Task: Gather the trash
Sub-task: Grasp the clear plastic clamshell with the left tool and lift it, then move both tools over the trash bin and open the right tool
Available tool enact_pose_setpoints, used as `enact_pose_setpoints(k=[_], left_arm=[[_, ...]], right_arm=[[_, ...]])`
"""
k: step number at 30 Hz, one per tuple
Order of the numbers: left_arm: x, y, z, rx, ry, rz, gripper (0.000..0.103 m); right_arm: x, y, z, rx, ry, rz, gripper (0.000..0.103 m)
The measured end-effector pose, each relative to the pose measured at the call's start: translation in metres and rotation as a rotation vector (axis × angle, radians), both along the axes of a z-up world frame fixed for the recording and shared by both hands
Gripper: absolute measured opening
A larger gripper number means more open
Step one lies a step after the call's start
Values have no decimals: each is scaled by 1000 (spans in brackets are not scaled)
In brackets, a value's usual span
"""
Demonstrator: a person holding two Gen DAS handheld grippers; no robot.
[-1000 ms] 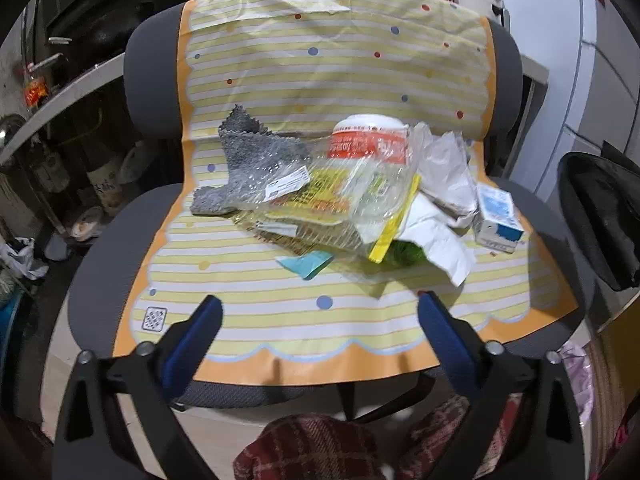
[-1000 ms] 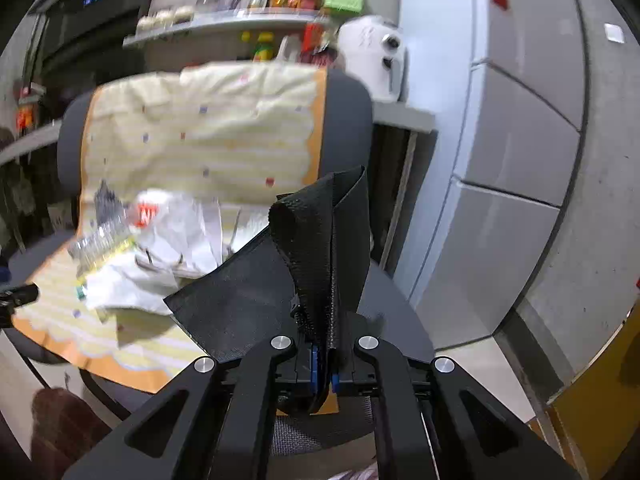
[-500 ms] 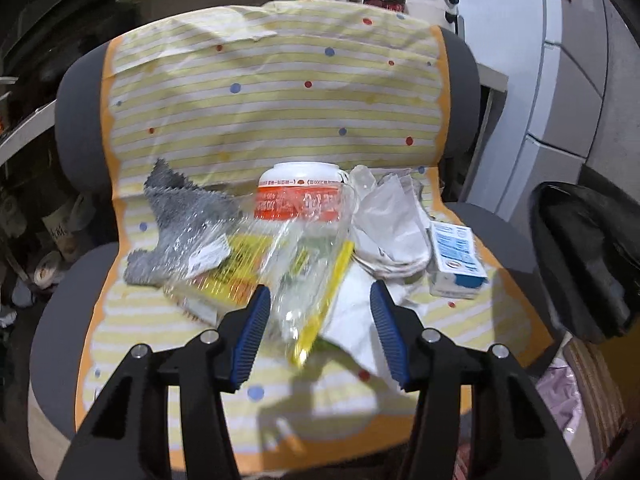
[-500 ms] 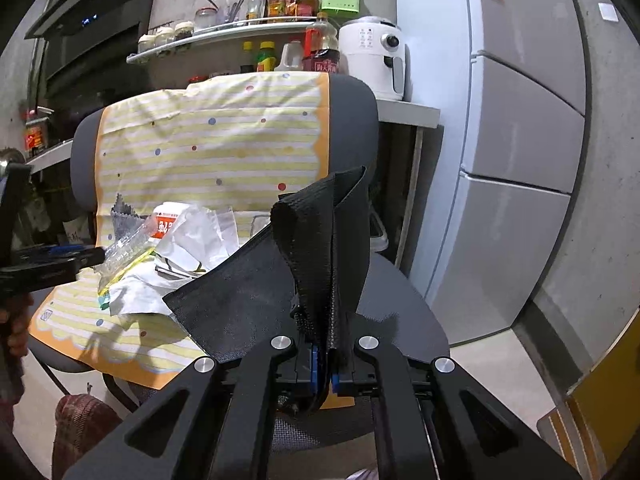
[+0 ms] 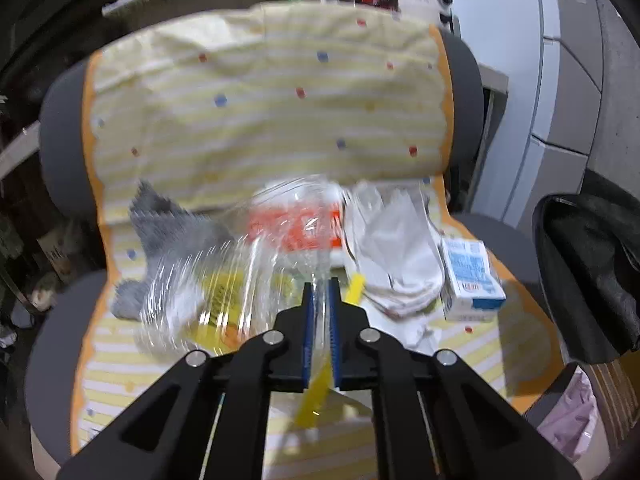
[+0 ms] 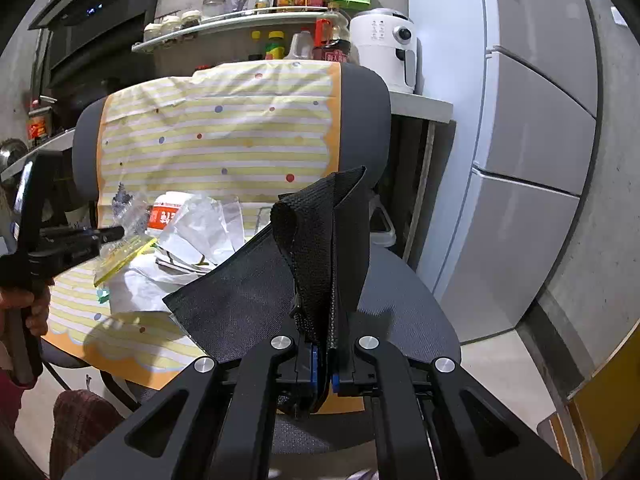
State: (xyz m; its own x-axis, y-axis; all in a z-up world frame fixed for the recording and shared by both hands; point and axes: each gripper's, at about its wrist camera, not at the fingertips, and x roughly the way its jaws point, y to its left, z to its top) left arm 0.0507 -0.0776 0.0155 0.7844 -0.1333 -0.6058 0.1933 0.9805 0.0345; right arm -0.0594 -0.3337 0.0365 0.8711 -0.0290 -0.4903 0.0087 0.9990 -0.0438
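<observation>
Tongs first: your left tongs [image 5: 321, 300] are pinched together on a clear plastic bag [image 5: 224, 280], its yellow zip strip [image 5: 316, 392] hanging down between the blue pads. The bag is blurred in the left wrist view; the right wrist view shows it held just above the pile, w/ the left tongs [image 6: 116, 233] coming in from the left edge and your hand [image 6: 30, 312] on the grip below.

Your right tongs [image 6: 323, 364] are clamped on a fold of a black mesh bag [image 6: 248, 300], which stands up in front of the lens and drapes left over the seat's front corner. From the left wrist view the same black bag [image 5: 588, 280] hangs at the right edge, near the chair's right side.

Trash sits on a yellow-striped, dotted cloth [image 5: 264, 112] spread over the seat and back of a grey office chair [image 5: 60, 152]. Behind the clear bag: a white tub w/ an orange label [image 5: 296, 224], partly seen through the plastic. Left of it, a grey rag [image 5: 172, 232]. Right of it, crumpled white paper [image 5: 396, 256], and just beside that a small blue-and-white carton [image 5: 472, 276] near the cloth's right border. A small teal scrap [image 6: 103, 294] lies on the cloth under the lifted bag.

Background: shelf of bottles and jars [image 6: 256, 12], a white appliance [image 6: 384, 48] on the counter [image 6: 420, 106], and a grey fridge [image 6: 532, 120] to the right.
</observation>
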Motion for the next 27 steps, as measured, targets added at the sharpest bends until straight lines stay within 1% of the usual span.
enact_pose_setpoints(k=[4, 7, 9, 13, 16, 20, 22, 23, 27], left_arm=[[-10, 9, 25, -14, -85, 8, 4], [-20, 13, 45, -10, -139, 5, 4], [-31, 19, 65, -23, -175, 4, 4], [-58, 13, 95, -42, -220, -41, 4], [-84, -10, 107, -43, -240, -121, 4], [-114, -56, 110, -89, -230, -282, 4], [-125, -79, 107, -118, -216, -366, 4], [-131, -94, 103, -137, -202, -423, 4], [-145, -143, 90, -187, -160, -562, 4]], right_arm=[[-1, 3, 2, -2, -12, 0, 5], [-4, 4, 6, 0, -24, 2, 5], [-8, 4, 11, 1, -38, 0, 5], [-19, 1, 19, 8, -68, -9, 5], [-31, -8, 25, 20, -89, -27, 5], [-57, -27, 35, 33, -116, -75, 5], [-73, -40, 39, 30, -124, -113, 5], [-81, -46, 41, 28, -127, -132, 5], [-116, -74, 41, 12, -118, -219, 5]])
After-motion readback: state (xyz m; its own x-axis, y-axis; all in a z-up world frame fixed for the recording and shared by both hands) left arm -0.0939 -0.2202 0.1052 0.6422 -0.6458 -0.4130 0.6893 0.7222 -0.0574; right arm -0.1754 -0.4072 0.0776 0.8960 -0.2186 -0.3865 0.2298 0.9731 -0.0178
